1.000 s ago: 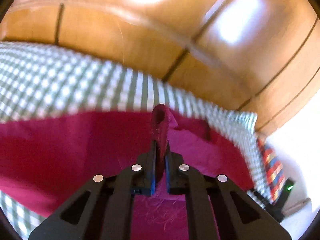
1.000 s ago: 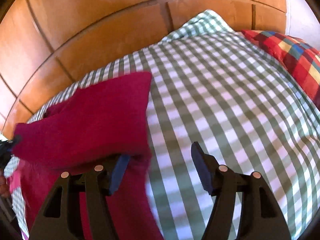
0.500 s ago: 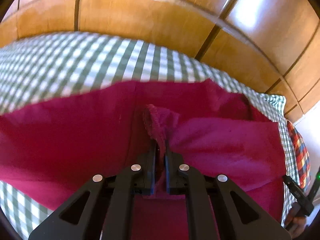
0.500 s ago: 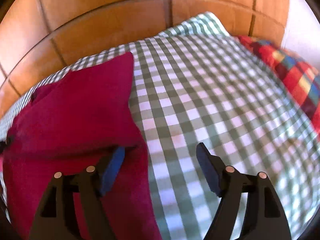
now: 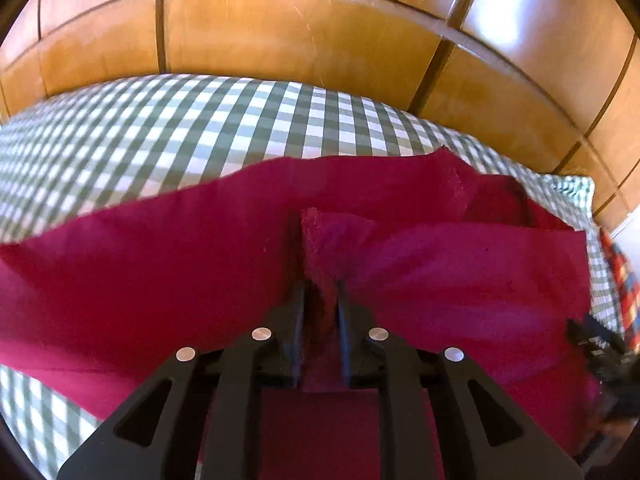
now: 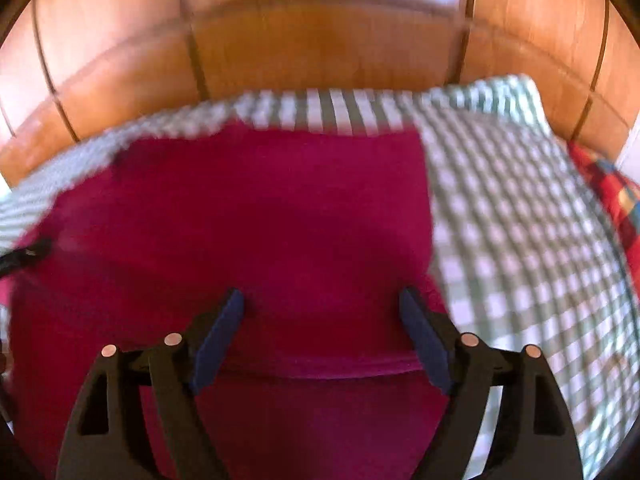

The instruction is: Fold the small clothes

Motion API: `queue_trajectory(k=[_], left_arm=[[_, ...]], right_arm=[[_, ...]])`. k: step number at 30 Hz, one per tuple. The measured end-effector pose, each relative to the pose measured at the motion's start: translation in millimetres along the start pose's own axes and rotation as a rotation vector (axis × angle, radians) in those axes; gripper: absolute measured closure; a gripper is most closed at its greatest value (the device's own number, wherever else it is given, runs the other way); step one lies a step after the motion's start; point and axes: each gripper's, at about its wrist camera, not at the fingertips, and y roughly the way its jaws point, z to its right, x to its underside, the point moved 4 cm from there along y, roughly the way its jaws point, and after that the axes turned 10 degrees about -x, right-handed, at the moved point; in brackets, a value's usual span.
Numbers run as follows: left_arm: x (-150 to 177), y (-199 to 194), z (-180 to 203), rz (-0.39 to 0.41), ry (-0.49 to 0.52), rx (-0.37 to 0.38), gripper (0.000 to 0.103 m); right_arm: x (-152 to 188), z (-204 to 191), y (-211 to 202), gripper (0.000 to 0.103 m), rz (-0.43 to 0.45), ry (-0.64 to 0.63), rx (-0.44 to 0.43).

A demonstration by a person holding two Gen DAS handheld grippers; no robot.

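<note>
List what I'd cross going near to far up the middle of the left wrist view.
Left claw pinching a raised fold of the garment → crimson garment spread flat → green-and-white checked bedsheet → wooden panelled headboard.

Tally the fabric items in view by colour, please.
Crimson garment: 1
Green-and-white checked bedcover: 1
Red, blue and yellow plaid fabric: 1
Total: 3
</note>
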Motion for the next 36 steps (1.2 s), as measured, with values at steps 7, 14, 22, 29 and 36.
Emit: queue_trajectory(k=[7, 14, 22, 29, 36], left_arm=[[17, -28, -19, -0.019, -0.074, 0.05, 0.07], [46, -101, -30, 0.116, -0.107, -0.031, 0.032], [81, -154, -30, 0.197, -0.077, -0.081, 0.024], [97, -181, -27, 0.261, -0.033, -0.115, 0.015], [110, -186, -35, 0.263, -0.027, -0.143, 0.013]], right_arm=[[6, 1, -1, 0.016, 0.012, -0.016, 0.027], [2, 2, 2, 0.011, 0.003, -0.02, 0.058], [3, -4, -19, 0.002, 0.007, 0.032, 0.09], [40, -50, -56, 0.002, 0.023, 0.017, -0.023], [97, -81, -63, 0.002, -0.018, -0.066, 0.001]])
